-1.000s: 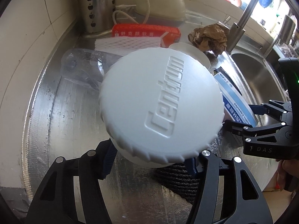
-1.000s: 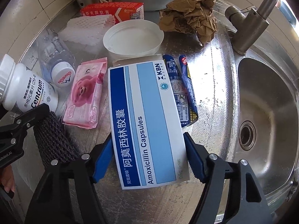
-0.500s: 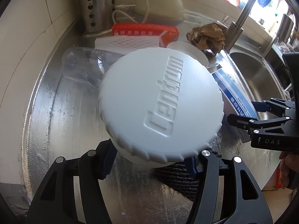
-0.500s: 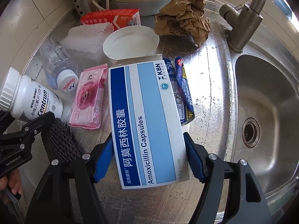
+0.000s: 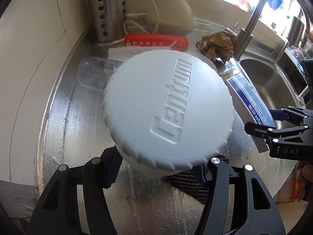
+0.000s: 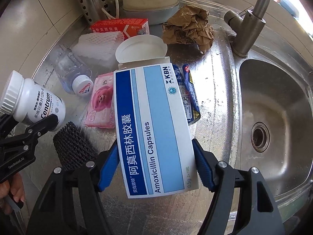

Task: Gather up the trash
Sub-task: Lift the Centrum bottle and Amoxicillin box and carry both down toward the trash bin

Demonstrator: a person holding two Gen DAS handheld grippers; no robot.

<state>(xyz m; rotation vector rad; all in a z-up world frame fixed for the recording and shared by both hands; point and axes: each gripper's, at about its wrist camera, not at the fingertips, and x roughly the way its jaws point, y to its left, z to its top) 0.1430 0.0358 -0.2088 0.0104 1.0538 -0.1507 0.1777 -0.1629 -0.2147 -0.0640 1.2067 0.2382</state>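
Jaws gripped both loads: left gripper (image 5: 158,173) clamped bottle (image 6: 35,105), right gripper (image 6: 156,168) held box (image 6: 154,129) lengthwise, pointing away.

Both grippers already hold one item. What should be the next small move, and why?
Probably carry both away to a trash container, which no view shows. The left gripper is clamped on the Centrum bottle and the right gripper on the Amoxicillin box, both clear of the counter, so neither can pick more.

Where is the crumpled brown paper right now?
In the right wrist view the crumpled brown paper lies at the back of the steel counter, between the white round lid and the faucet base.
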